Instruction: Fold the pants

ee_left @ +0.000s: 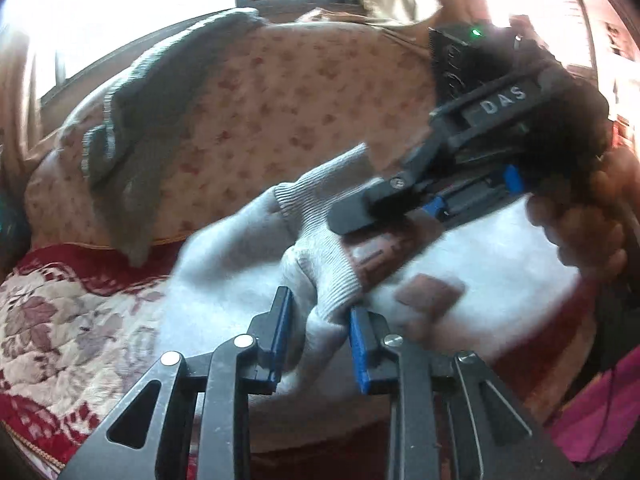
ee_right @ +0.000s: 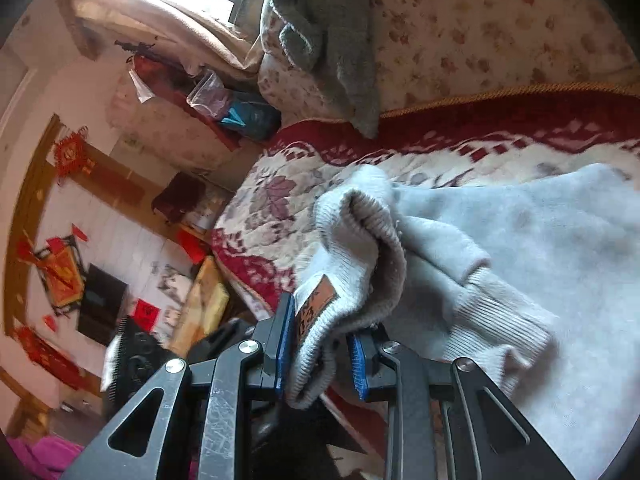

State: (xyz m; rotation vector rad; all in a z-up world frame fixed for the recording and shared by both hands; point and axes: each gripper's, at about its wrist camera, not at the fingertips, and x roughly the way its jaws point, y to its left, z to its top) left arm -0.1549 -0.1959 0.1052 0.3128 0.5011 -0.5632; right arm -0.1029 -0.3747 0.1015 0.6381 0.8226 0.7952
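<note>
The light grey pants [ee_left: 224,280] lie on a red and cream floral cover [ee_left: 60,340]. In the left wrist view my left gripper [ee_left: 320,332] is shut on a bunched ribbed edge of the pants, with cloth filling the gap between the blue pads. My right gripper [ee_left: 360,220] comes in from the right, held by a hand [ee_left: 580,232], and clamps the ribbed band beside a brown label [ee_left: 376,256]. In the right wrist view that gripper [ee_right: 320,348] is shut on the ribbed band of the pants [ee_right: 540,240] at the label [ee_right: 316,300]; the band lifts off the cover [ee_right: 272,200].
A dark grey cloth [ee_left: 132,120] hangs over the flowered backrest [ee_left: 280,92]; it also shows in the right wrist view as the grey cloth [ee_right: 328,40]. Pink fabric [ee_left: 592,420] lies at the lower right. Past the cover's left edge are a wall with red decorations [ee_right: 64,272] and clutter.
</note>
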